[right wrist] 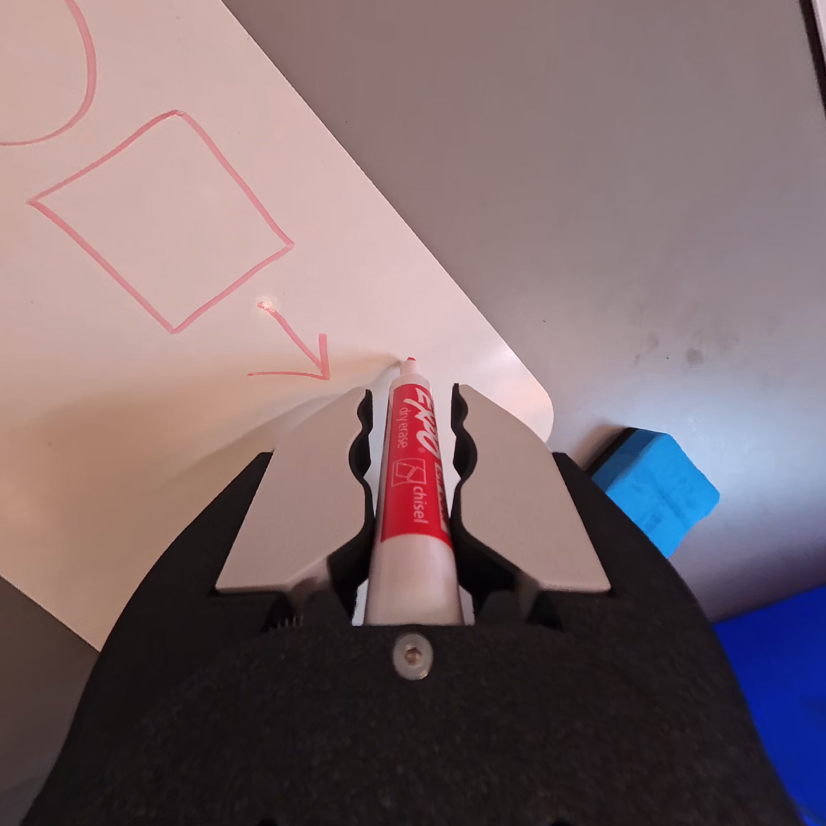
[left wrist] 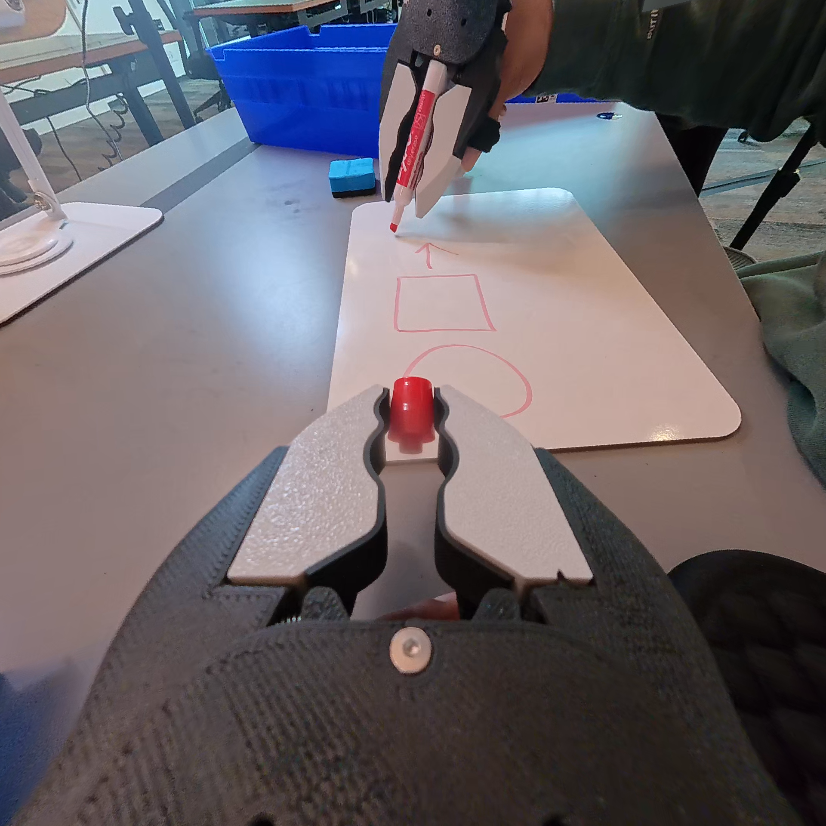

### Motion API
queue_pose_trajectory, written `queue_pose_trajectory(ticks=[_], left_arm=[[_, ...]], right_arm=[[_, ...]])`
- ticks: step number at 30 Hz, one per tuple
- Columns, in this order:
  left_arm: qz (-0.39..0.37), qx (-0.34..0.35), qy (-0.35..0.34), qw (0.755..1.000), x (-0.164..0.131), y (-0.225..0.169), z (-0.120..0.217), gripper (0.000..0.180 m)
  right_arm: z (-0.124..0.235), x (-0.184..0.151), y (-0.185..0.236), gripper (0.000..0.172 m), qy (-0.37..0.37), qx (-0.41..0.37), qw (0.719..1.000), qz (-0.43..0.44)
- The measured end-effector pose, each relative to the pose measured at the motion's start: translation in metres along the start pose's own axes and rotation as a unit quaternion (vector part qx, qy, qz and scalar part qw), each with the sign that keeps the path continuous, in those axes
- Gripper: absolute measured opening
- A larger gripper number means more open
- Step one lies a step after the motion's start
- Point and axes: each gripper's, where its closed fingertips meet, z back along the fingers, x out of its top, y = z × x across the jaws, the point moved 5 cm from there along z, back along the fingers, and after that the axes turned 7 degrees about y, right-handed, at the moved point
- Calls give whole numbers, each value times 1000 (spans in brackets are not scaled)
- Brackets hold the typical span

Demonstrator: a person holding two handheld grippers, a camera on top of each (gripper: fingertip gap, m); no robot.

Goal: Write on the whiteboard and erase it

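- Grey table (left wrist: 187,357) is carrying everything; white lamp base (left wrist: 67,241) is sitting at its left edge, clear of the work.
- Blue eraser (left wrist: 351,177) is lying on the table just beyond the whiteboard's far left corner, probably parked within reach for the wiping step.
- Blue bin (left wrist: 304,89) is standing behind the eraser, at the table's far edge.
- White whiteboard (left wrist: 581,339) is lying flat on the table; red circle (left wrist: 514,371) near its near edge, red square (left wrist: 442,304) mid-board, red arrow (left wrist: 431,252) toward the far edge.
- Left gripper (left wrist: 412,404) is clenching the red cap (left wrist: 411,402) over the board's near left corner, both pads pressing its sides; likely keeping it ready for recapping.
- Right gripper (right wrist: 411,393) is gripping the red marker (right wrist: 413,482) deep between its fingers, barrel pointing steeply down, so the tip is meeting the board just past the arrowhead, near the far left corner.
- Judgement: writing is nearly finishing; erasing not yet started.
- Green sleeve (left wrist: 670,44) is reaching in from the right.
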Motion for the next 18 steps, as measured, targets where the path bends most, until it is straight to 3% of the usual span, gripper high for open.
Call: queue_pose_trajectory(ticks=[9,18], left_arm=[[-1,2,1,1000,0,0,0,18],[-1,0,2,1000,0,0,0,18]], right_arm=[[-1,-9,-6,35,17,-3,1000,-11],[11,-15,47,36,34,44,998,39]])
